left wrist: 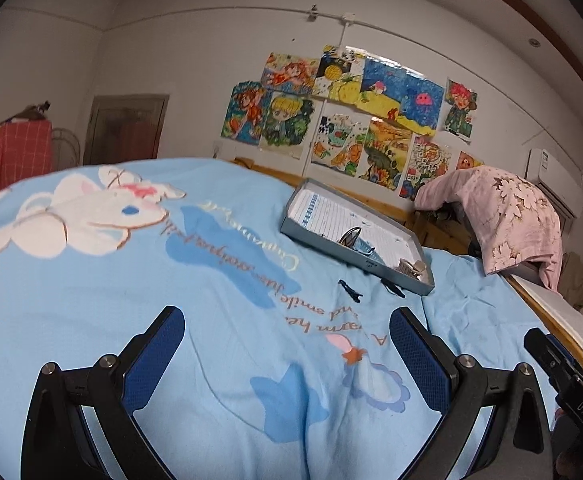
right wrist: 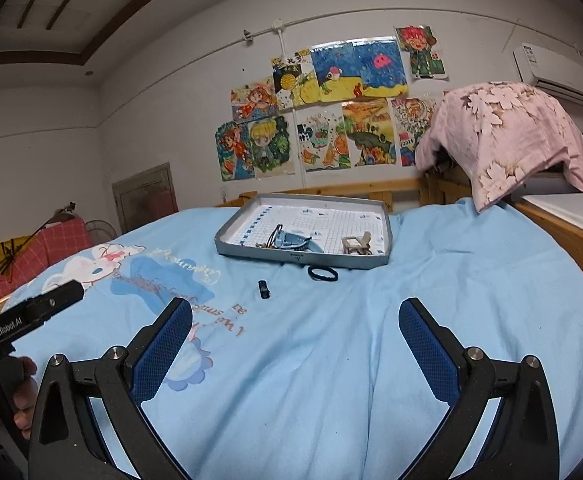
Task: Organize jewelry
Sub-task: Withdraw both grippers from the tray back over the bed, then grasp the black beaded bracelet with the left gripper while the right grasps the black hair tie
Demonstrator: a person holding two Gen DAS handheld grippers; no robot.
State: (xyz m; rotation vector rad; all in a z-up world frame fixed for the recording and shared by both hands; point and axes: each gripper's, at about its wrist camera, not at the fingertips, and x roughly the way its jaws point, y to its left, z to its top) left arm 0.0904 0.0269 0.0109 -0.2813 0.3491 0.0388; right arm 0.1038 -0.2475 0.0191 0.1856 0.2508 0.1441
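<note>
A shallow grey tray (right wrist: pixel 227 246) (left wrist: pixel 291 232) lined with gridded paper rests on the light blue bedspread. Inside lie a blue accessory with a dark loop (right wrist: pixel 287 239) (left wrist: pixel 353 240) and a beige claw clip (right wrist: pixel 358 245) (left wrist: pixel 411 268). In front of the tray, on the spread, are a black hair tie (right wrist: pixel 322 273) (left wrist: pixel 392 289) and a small dark clip (right wrist: pixel 263 289) (left wrist: pixel 349 290). My right gripper (right wrist: pixel 295 314) is open above the bedspread, short of the clip. My left gripper (left wrist: pixel 287 318) is open too, holding nothing.
A pink floral cloth (right wrist: pixel 507 132) is draped over something at the far right by the wooden bed frame (right wrist: pixel 351 188). Drawings (right wrist: pixel 323 112) cover the wall. A red checked bundle (left wrist: pixel 7 152) sits far left. A hand (right wrist: pixel 19 396) holds the left tool's handle.
</note>
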